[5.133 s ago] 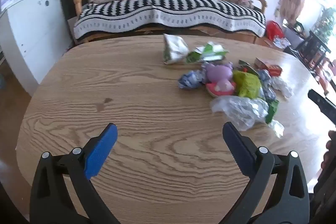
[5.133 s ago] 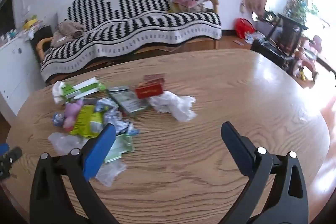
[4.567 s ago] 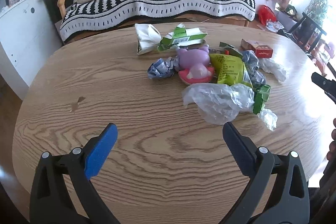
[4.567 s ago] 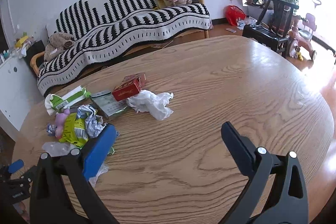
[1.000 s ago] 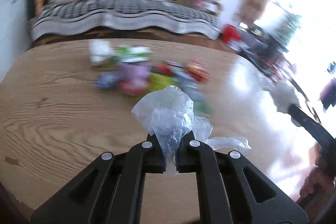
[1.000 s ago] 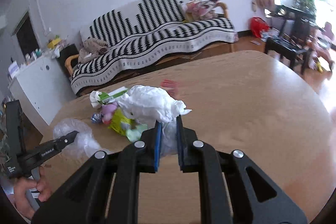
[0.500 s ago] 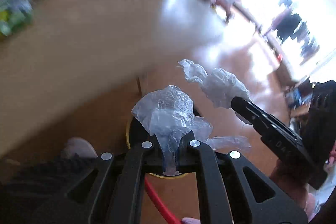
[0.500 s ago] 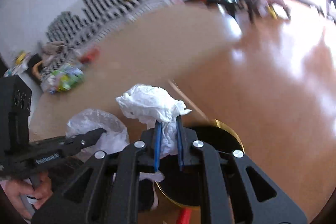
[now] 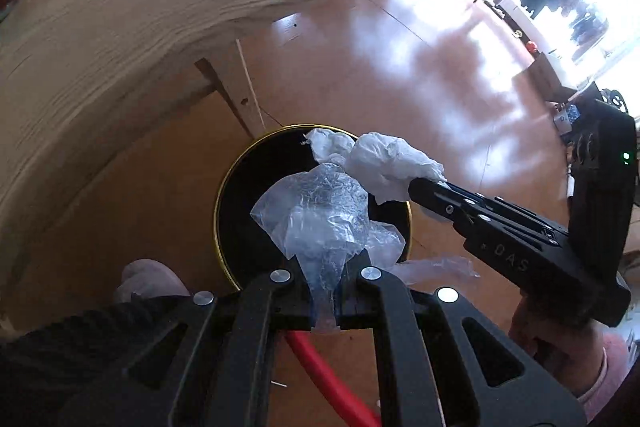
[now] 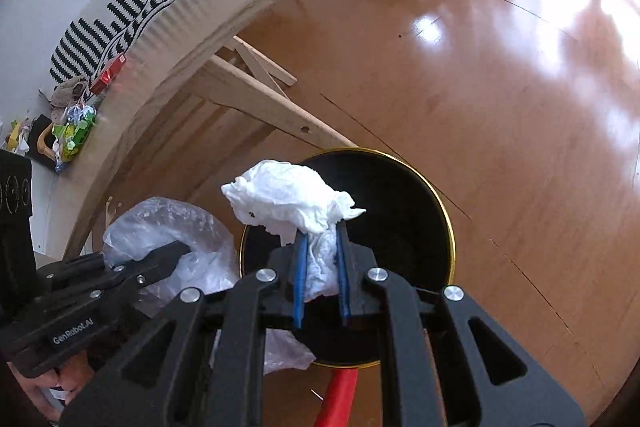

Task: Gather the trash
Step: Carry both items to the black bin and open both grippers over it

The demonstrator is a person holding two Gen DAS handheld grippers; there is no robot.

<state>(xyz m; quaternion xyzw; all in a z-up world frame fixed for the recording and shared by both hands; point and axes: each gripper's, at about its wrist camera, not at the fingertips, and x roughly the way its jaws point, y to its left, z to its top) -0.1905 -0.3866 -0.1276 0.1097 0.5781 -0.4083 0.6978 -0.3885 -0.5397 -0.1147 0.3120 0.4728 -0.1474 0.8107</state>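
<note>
My left gripper is shut on a crumpled clear plastic bag and holds it over a round black bin with a gold rim on the floor. My right gripper is shut on a crumpled white tissue, also above the bin. In the left wrist view the right gripper comes in from the right with the tissue next to the plastic bag. In the right wrist view the left gripper holds the bag at the bin's left rim.
The wooden table stands above and left of the bin, its legs close behind it. More trash and a red box lie on the tabletop. A red object lies on the wooden floor by the bin.
Both grippers have swung from the tabletop down to the floor and now hold the plastic bag and the tissue closer over the bin's opening. Both stay shut on their pieces.
</note>
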